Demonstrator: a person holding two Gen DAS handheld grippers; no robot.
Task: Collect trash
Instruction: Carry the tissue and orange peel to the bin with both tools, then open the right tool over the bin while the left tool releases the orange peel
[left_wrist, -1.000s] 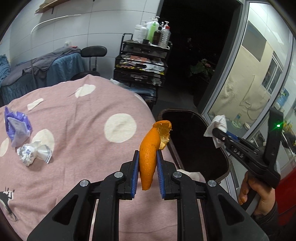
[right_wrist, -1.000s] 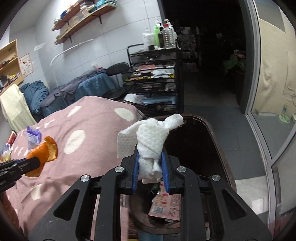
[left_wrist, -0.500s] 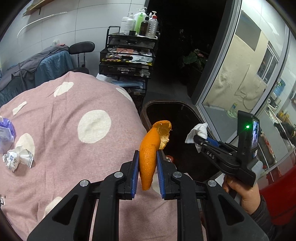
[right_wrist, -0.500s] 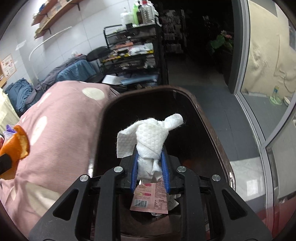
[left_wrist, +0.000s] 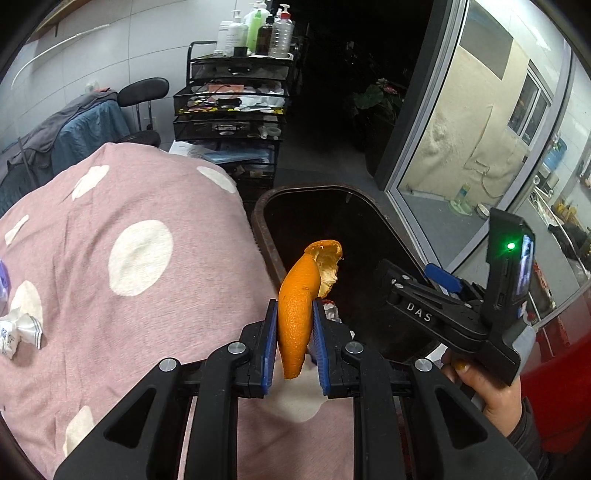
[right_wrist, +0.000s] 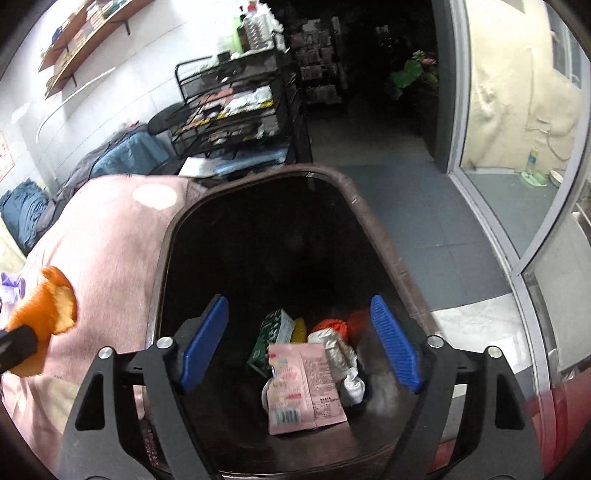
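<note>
My left gripper is shut on an orange peel, held at the table's right edge next to the dark trash bin. The peel also shows at the left of the right wrist view. My right gripper is open and empty, over the bin's mouth. Inside the bin lie a white tissue, a pink wrapper, a green packet and orange bits. A crumpled white wrapper lies on the pink spotted tablecloth at the left.
A black wire rack with bottles on top stands behind the table. A chair draped with blue cloth is at the back left. A glass door runs along the right. Grey floor lies beyond the bin.
My right gripper opened over the bin and the white tissue dropped in. Both grippers moved nearer the bin; the left still holds the peel.
</note>
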